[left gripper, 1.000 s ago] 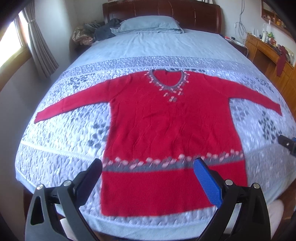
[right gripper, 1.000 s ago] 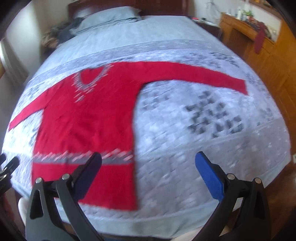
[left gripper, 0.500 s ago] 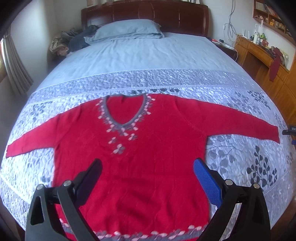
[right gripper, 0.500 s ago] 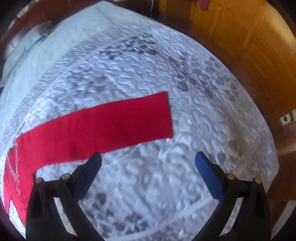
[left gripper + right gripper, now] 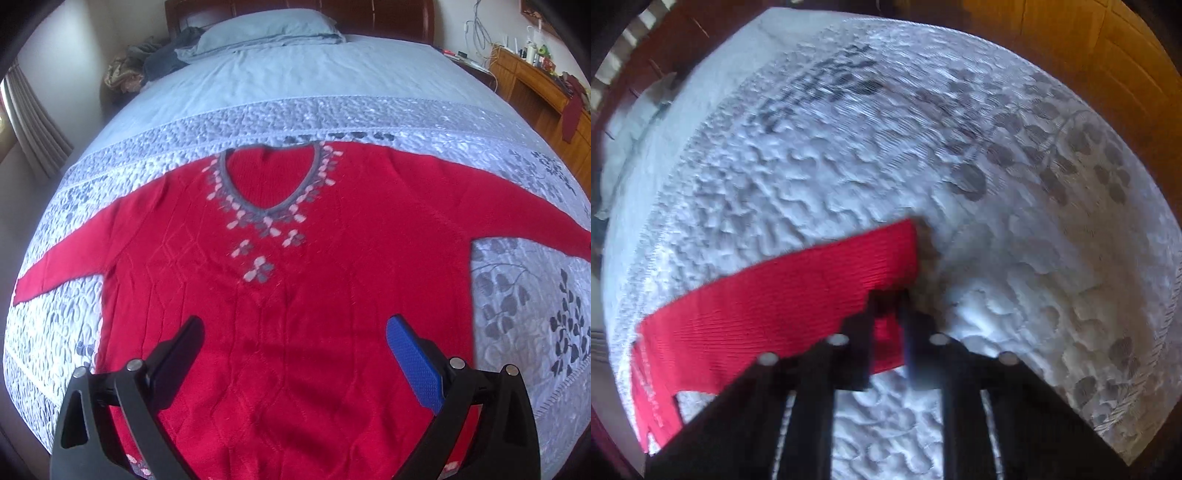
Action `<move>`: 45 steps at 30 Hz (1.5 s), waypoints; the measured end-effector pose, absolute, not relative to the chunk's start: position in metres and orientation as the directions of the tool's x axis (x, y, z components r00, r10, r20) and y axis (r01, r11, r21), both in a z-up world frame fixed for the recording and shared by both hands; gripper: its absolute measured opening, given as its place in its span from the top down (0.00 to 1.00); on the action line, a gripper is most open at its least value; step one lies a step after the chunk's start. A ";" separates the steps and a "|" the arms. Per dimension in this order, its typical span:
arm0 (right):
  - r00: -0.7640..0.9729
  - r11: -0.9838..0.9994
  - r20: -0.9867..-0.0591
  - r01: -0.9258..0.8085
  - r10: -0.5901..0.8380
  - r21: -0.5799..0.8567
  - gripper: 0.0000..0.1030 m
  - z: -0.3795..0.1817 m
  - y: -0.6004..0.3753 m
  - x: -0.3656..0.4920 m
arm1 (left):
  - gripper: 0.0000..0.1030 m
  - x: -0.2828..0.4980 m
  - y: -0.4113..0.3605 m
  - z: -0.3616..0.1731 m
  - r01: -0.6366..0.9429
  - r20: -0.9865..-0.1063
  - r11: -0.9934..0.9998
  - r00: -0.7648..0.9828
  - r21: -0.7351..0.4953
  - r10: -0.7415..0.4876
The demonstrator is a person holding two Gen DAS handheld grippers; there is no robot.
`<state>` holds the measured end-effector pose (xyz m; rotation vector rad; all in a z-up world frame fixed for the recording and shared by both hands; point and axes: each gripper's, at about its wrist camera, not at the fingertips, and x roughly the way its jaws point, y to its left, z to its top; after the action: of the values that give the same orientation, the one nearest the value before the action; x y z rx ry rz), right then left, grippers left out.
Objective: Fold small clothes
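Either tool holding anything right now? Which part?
Right tool is shut on the sweater, at the cuff end of its sleeve. Left tool is open, holding nothing.

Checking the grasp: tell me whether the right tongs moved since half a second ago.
Yes. The right tongs have come forward and down onto the cuff end of the red sweater's sleeve, and have narrowed from wide open to nearly shut around it on the quilt.

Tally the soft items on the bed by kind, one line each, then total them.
Red sweater, spread flat, its sleeve end pinched in the right tool: 1
Blue pillow at the headboard: 1
Heap of crumpled clothes beside the pillow, too bunched to count separately: 1
Total: 3
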<state>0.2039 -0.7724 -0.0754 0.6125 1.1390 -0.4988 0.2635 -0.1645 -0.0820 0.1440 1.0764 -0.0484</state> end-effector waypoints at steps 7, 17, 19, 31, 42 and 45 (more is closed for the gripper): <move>0.436 0.835 -0.898 0.513 -0.052 0.201 0.91 -0.018 -0.704 0.225 | 0.04 0.253 -0.121 -0.082 0.057 -0.883 0.994 0.467 0.089 0.052; 0.437 0.951 -0.895 0.232 0.084 0.203 0.91 0.026 -0.492 0.318 | 0.04 0.231 -0.046 -0.073 -0.002 -0.872 0.994 0.478 0.114 0.101; 0.424 0.966 -0.899 0.168 0.109 0.197 0.91 0.026 -0.441 0.338 | 0.04 0.227 -0.030 -0.076 -0.010 -0.875 0.994 0.473 0.112 0.103; 0.297 0.958 -0.912 -0.056 0.283 0.280 0.91 -0.027 -0.206 0.416 | 0.04 0.216 0.029 -0.088 -0.055 -0.883 0.995 0.458 0.086 0.102; 0.295 0.960 -0.915 -0.040 0.276 0.277 0.63 -0.055 -0.236 0.404 | 0.04 0.252 0.014 -0.107 -0.014 -0.906 0.999 0.423 0.029 0.032; 0.295 0.965 -0.923 0.015 0.245 0.261 0.63 -0.064 -0.278 0.396 | 0.04 0.287 -0.002 -0.112 0.009 -0.907 0.999 0.418 -0.045 -0.045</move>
<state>0.3957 -0.2783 -0.0637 0.2369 1.2651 0.1551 0.2874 -0.0023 -0.1125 -0.0352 1.1390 -0.0339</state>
